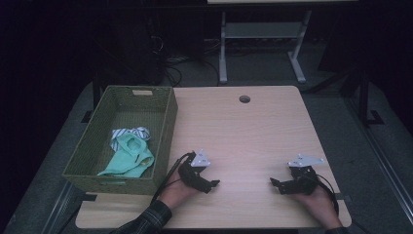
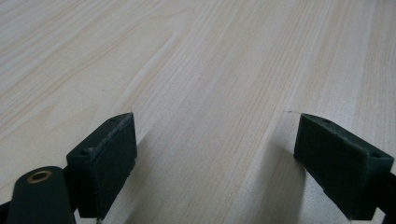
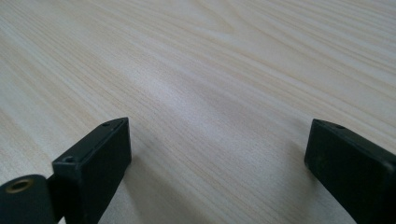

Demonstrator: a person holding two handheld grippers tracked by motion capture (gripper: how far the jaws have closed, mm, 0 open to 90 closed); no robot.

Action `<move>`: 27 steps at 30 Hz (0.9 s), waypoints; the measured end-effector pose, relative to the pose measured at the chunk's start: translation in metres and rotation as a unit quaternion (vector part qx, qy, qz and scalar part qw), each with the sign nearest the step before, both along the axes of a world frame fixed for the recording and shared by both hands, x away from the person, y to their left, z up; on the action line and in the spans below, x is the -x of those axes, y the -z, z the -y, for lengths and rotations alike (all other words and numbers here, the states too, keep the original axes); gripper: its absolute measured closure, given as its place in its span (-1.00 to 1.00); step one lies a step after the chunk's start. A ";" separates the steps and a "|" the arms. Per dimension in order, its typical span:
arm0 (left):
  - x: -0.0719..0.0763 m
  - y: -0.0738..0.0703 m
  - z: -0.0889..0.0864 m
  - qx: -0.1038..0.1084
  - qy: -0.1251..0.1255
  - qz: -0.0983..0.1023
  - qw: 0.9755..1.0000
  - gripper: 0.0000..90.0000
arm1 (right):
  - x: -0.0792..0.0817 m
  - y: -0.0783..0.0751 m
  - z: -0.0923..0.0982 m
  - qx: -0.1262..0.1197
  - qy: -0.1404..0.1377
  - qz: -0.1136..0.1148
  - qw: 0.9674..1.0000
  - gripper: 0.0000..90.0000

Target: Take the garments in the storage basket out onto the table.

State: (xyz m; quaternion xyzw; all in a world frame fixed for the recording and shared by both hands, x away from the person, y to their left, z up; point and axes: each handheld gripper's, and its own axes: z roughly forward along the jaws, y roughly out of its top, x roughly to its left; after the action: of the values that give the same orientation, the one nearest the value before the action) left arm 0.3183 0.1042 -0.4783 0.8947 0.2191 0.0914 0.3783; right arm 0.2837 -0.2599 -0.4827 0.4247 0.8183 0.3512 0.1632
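Dark floor and the legs of a second desk fill the top of the high view, beyond a pale wooden table (image 1: 253,131) that takes the middle of the frame. Its far edge carries a round cable hole (image 1: 244,99) near the centre. A green woven basket (image 1: 160,141) sits at the left edge, slightly overhanging it, with mint and striped cloths (image 1: 130,153) lying in its near half. Low in the frame, the left gripper (image 1: 214,184) rests just right of the basket's near corner, and the right gripper (image 1: 273,183) lies close to the table's right edge. They point toward each other with a bare stretch of wood between them, and the whole far half of the tabletop is open.

From the left gripper view, two black pads (image 2: 109,154) rise at the lower corners, spread wide with nothing between them. Bare wood grain runs to every edge of the frame.

From the right gripper view, the pads (image 3: 100,161) likewise stand far apart and hold nothing, and unbroken wood lies ahead up to the top of the frame.
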 end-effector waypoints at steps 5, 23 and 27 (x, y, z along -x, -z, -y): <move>0.000 0.000 0.000 0.000 0.000 0.000 1.000 -0.73 | 0.000 0.000 0.000 0.000 -0.001 -0.001 1.000 -0.86; -0.006 -0.007 -0.004 -0.014 -0.006 -0.017 1.000 -0.72 | -0.001 0.000 -0.001 0.001 -0.001 -0.002 1.000 -0.89; -0.006 -0.009 -0.005 -0.016 -0.007 -0.016 1.000 -0.72 | 0.000 0.000 -0.001 0.001 -0.001 -0.002 1.000 -0.89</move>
State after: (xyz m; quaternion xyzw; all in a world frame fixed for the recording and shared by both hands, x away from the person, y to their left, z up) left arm 0.3247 0.1095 -0.4695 0.9004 0.2295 0.0831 0.3600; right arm 0.2842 -0.2593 -0.4829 0.4242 0.8195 0.3498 0.1617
